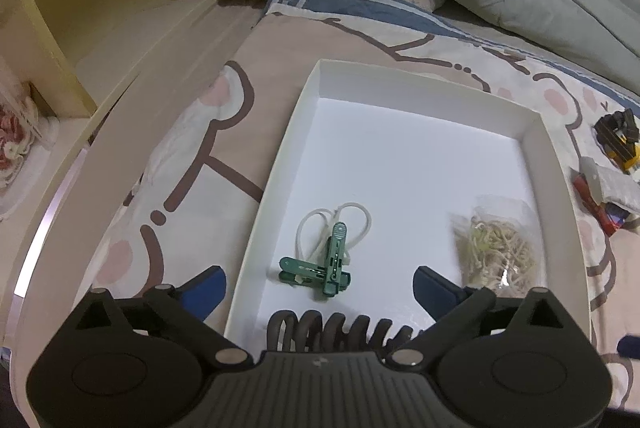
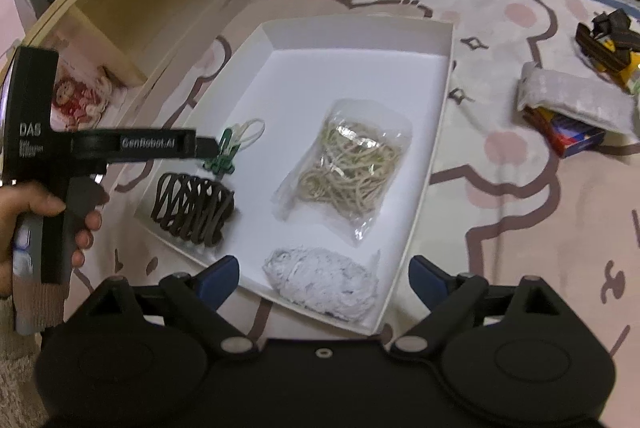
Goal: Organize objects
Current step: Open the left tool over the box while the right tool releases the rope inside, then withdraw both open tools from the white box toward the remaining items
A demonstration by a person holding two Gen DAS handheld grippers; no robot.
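White cardboard tray below both your grippers. Left gripper spread, empty, over dark coiled clip; right gripper spread, empty, over white fluffy bundle. Both items seem just placed. Farther in: green pegs, bagged bands. Next: fetch bedspread clutter. Only right view shows bundle, your hand.

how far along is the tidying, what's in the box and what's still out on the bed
Done: the white box holds the green clothespins, a dark hair claw, a bag of rubber bands and a white fluffy bundle. In hand: nothing; the left gripper and right gripper are both open and empty. Left: the black-and-yellow item and the wrapped packet on a small box lie on the bedspread.
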